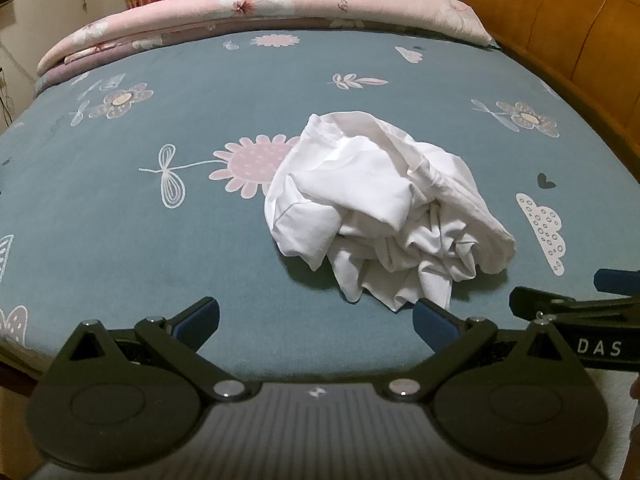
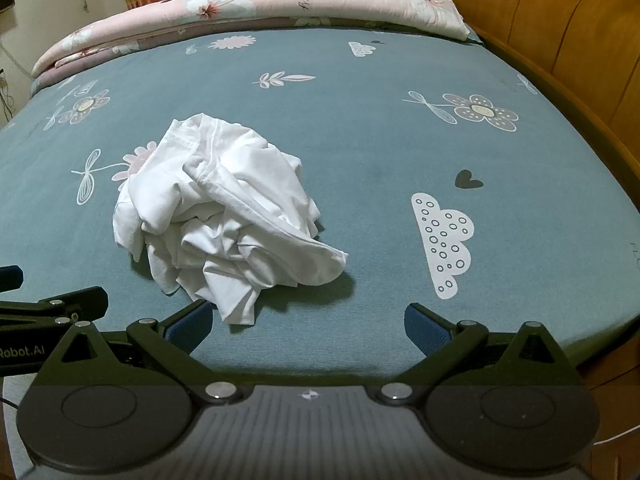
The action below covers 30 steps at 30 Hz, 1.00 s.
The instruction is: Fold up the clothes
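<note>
Lying crumpled, garment (image 1: 384, 208) apparently beyond fingers (image 1: 434, 318).

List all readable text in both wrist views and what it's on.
"DAS": right gripper body, seen at the edge of the left wrist view.
"Robot.AI": left gripper body, in the right wrist view; start cut off.
Cursive script on the pink quilt: too blurred to read.
Faint marks on the bed sheet: unreadable.

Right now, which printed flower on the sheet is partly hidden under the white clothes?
The pink flower on the thin white stem. The white clothes cover its right side; the grey flowers lie fully uncovered, well clear of the heap.
</note>
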{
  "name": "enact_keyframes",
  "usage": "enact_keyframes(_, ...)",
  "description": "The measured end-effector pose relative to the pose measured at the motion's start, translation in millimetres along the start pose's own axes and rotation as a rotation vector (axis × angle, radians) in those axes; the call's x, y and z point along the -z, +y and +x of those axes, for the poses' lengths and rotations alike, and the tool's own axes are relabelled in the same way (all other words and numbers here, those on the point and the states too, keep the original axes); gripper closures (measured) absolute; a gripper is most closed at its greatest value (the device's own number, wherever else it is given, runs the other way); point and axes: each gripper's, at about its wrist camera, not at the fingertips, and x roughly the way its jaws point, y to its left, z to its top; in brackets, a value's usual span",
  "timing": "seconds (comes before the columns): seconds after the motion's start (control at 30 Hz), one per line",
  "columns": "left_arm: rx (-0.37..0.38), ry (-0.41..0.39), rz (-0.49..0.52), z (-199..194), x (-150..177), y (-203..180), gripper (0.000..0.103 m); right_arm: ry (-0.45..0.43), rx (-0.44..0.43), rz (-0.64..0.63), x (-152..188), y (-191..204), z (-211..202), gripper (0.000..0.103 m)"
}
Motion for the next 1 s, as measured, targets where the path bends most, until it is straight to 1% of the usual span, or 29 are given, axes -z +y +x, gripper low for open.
enact_keyframes(0.1,-0.007,0.000,0.000,-2.8,-1.7,-2.3,0.001,0.001,0.000,0.001,0.7,0.1,1.1,0.000)
enact_keyframes(0.2,-0.015,-0.002,0.017,2.5,-2.4,-6.1,0.001,0.004,-0.001,0.003,0.8,-0.1,0.4,0.000)
enact_keyframes(0.27,0.003,-0.008,0.003,2.5,0.2,-0.6,0.001,0.004,-0.001,0.005,-0.5,-0.4,-1.3,0.000)
enact_keyframes(1.0,0.008,0.001,0.001,3.3,-0.5,0.6,0.001,0.003,0.009,0.000,-0.7,0.3,0.9,0.000)
